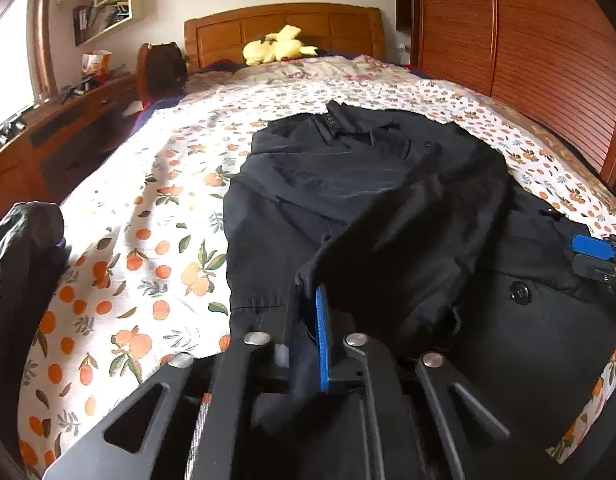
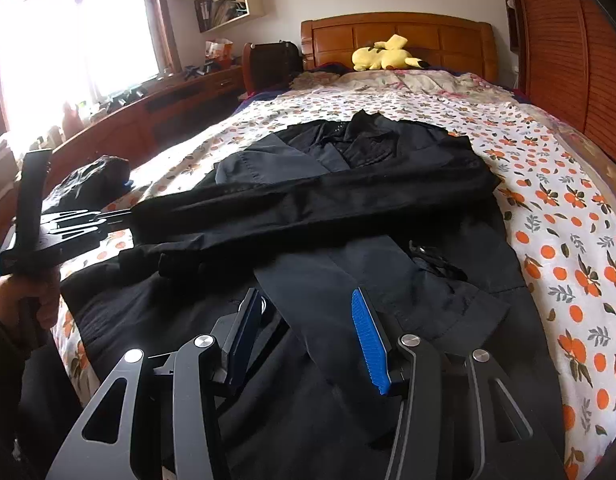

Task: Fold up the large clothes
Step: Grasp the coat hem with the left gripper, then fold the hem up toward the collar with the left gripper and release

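Bed [image 2: 567, 208]: orange-print sheet, wooden headboard, yellow plush toy [image 2: 383, 56] at the far end.
Coat [image 2: 347, 184]: black, spread across the sheet, one sleeve [image 2: 292, 216] drawn across the body toward the left.
Left gripper [image 1: 304, 320]: sleeve cuff between its jaws; whether the pads press it, I cannot tell.
Right gripper [image 2: 308, 332]: jaws spread, over the coat's lower panel.

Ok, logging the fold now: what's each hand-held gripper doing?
Left hand-held gripper: sleeve end between its jaws; grip cannot be told.
Right hand-held gripper: open over the black coat, holding nothing.
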Tool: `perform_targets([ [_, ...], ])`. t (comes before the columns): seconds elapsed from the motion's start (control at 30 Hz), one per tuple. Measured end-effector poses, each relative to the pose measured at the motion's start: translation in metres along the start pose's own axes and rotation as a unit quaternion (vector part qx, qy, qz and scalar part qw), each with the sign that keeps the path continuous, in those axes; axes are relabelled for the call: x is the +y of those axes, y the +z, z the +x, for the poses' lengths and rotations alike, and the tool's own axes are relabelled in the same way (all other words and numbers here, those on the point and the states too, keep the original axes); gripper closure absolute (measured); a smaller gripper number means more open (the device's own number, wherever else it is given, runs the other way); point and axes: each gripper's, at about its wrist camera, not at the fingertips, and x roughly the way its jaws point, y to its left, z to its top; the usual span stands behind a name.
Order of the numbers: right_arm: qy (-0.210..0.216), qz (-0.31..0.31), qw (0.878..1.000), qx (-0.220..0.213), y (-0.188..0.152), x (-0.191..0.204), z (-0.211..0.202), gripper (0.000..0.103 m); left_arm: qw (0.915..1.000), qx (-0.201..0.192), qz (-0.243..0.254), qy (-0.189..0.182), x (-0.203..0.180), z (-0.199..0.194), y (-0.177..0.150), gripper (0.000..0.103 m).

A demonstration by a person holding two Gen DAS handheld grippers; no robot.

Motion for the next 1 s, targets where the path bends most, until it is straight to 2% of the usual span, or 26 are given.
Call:
perform_targets([
  [0.07, 0.005, 0.000, 1.000, -0.007, 0.003, 0.001, -0.005, 0.058, 0.9998, -0.013, 0.001, 0.016, 0.000, -0.003, 0.000, 0.040],
  [0.23, 0.020, -0.006, 0.999, -0.029, 0.007, 0.009, -0.020, 0.058, 0.9997, -0.022, 0.012, -0.002, -0.008, -0.011, -0.002, 0.040],
  [0.5, 0.006, -0.023, 1.000, -0.013, -0.001, 0.013, -0.012, 0.058, 0.9988, 0.031, 0.025, -0.028, -0.022, 0.012, -0.028, 0.040],
  [0.73, -0.011, -0.023, 1.000, 0.000, -0.005, 0.013, -0.002, 0.058, 0.9978, 0.052, 0.023, -0.035, -0.022, 0.023, -0.046, 0.040],
  [0.9, -0.022, -0.027, 0.999, 0.005, -0.004, 0.016, 0.003, 0.058, 0.9980, 0.039, 0.016, -0.048, -0.019, 0.016, -0.048, 0.040],
  [1.0, -0.024, -0.027, 0.999, 0.002, -0.006, 0.018, 0.002, 0.058, 0.9981, 0.027, 0.013, -0.054, -0.014, -0.001, -0.049, 0.040],
])
